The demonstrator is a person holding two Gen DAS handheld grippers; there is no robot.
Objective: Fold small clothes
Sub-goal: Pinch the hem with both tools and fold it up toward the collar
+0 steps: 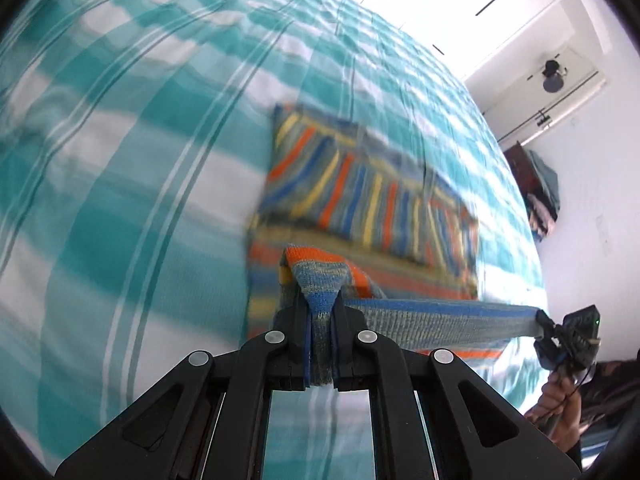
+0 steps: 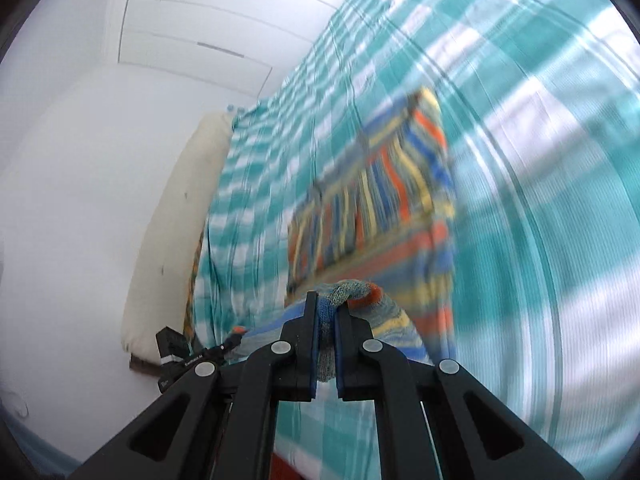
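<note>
A small knitted garment with orange, blue, yellow and grey stripes lies partly folded on the bed. My left gripper is shut on one corner of its near hem, lifted off the bed. From there the hem stretches taut to the right, where my right gripper pinches the other corner. In the right wrist view my right gripper is shut on a bunched corner of the knitted garment, and my left gripper shows at the lower left holding the far end. Both views are motion-blurred.
The bed carries a teal and white checked sheet. A cream pillow leans against the white wall beside the bed. A pile of clothes sits on dark furniture past the bed. A person's hand holds the right gripper.
</note>
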